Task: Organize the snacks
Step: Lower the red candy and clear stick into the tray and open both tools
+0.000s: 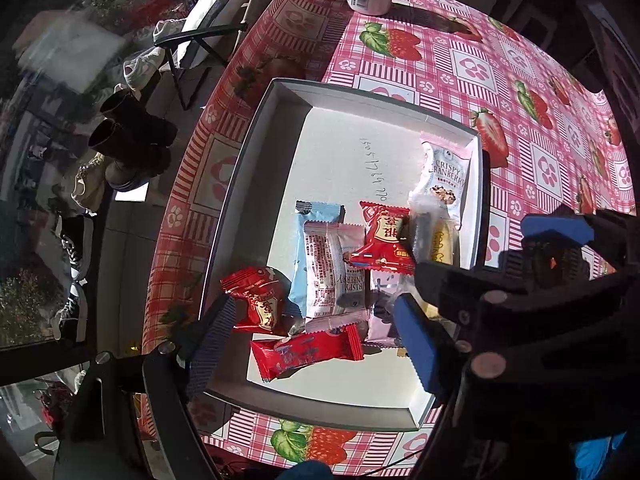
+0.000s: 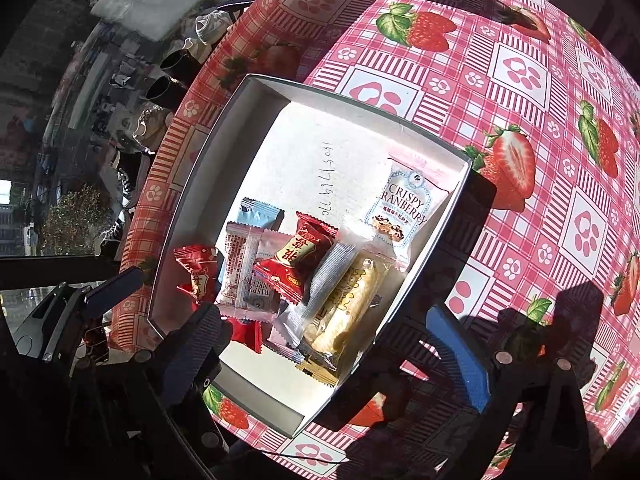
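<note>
Evidently the snacks are being gathered in the white box on the desk: packets lie heaped at its near end, one red packet hanging over its left wall. Both the left gripper and right gripper hover above the box, jaws spread wide, gripping nothing.

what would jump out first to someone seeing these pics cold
The pink strawberry-print tablecloth fills both views. On it sits a shallow white box with wrapped snacks piled at its near end: red packets, a yellow bar, and a Crispy Cranberry pack against its right wall.
</note>
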### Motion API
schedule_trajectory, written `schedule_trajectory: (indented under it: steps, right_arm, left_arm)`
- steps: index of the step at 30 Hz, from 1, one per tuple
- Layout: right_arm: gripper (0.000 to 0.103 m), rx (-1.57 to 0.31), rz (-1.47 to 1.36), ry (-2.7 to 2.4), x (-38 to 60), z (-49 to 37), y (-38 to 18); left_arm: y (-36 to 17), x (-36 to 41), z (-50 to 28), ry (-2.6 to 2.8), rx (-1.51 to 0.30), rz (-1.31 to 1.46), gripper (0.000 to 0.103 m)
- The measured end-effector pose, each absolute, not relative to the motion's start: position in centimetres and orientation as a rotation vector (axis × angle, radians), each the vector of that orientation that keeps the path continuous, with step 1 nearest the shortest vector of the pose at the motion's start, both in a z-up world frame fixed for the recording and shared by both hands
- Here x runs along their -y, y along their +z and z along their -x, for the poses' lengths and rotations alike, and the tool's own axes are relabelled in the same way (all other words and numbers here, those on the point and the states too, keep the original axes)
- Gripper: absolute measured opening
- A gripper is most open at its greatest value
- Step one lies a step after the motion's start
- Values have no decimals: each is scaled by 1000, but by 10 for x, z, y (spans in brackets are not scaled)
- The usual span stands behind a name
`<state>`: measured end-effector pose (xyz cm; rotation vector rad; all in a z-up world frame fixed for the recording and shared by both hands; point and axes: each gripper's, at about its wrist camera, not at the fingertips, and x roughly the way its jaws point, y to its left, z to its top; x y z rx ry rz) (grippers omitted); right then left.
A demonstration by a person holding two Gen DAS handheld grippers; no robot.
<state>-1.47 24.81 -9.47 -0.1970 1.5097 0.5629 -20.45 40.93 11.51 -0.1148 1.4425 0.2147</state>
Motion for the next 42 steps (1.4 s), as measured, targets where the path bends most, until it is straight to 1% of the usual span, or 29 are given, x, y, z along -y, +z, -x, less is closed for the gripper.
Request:
schedule_trajectory:
  steps: [6, 16, 42]
  right_arm:
    - [103, -1477, 341, 510, -244, 22, -84]
    - [103, -1411, 440, 500, -245, 35, -76]
    - [103, -1416, 476, 513, -249, 44, -81]
  left_arm:
    - [113, -415, 208, 220, -1438, 120, 84]
    - [108, -416, 219, 226, -1455, 106, 84]
    - [98, -418, 226, 233, -1490, 91, 84]
